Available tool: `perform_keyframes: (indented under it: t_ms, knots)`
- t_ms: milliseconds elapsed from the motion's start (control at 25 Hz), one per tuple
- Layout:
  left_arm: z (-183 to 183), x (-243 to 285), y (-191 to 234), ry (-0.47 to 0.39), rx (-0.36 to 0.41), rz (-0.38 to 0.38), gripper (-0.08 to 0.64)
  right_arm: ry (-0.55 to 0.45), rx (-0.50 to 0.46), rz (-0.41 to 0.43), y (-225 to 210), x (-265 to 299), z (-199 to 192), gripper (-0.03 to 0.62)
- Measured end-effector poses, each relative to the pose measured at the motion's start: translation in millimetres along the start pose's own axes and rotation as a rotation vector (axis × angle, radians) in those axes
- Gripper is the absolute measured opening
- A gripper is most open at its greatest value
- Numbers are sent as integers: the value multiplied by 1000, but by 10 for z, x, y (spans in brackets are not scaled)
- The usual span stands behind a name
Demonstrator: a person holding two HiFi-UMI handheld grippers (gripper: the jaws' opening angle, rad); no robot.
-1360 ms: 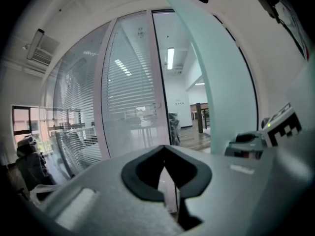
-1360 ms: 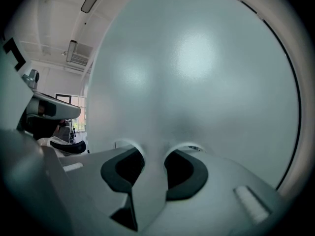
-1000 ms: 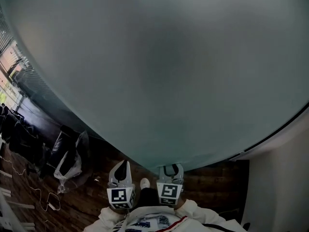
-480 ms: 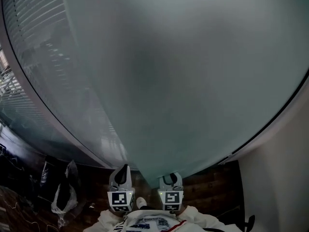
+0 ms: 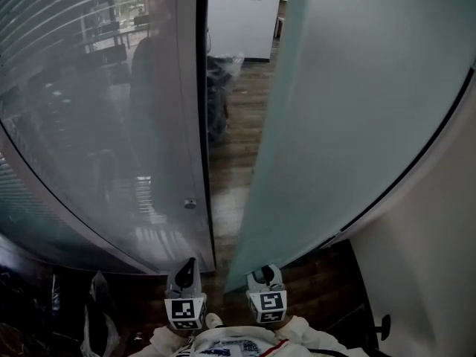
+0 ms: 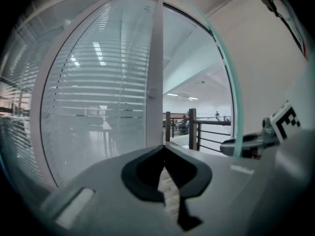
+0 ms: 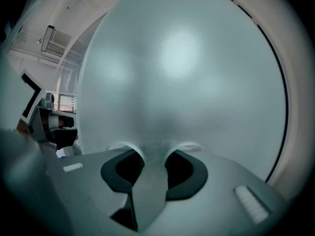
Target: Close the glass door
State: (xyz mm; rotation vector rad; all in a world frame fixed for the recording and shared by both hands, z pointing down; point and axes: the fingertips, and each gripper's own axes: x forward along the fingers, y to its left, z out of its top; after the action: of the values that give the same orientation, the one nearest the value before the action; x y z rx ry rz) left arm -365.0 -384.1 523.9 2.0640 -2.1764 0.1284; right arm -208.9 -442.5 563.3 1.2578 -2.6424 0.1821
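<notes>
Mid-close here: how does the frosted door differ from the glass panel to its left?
The frosted door is milky and shows nothing through it; the glass panel is see-through, crossed by horizontal bands. The door stands angled away from the panel's frame, leaving a gap onto wood floor. The right gripper, jaws apart, faces the door; the left gripper, shut, points toward the panel's frame. Both are tall glass sheets.

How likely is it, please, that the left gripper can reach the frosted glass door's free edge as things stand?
Probably yes: the left gripper, jaws together, sits low by the open gap, the free edge of the frosted glass door lies just to its right, and nothing stands between them.
</notes>
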Motion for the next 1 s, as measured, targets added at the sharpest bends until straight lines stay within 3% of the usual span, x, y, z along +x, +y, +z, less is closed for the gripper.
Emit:
perform_keyframes:
  t_ms: [360,1000]
  knots:
    - [-109,123,89,-11,4,-61,3,3,3,-29,-35,282,107,118]
    - [-115,506,464,53,7,12,3,3,-9,6,-12,950,279,121]
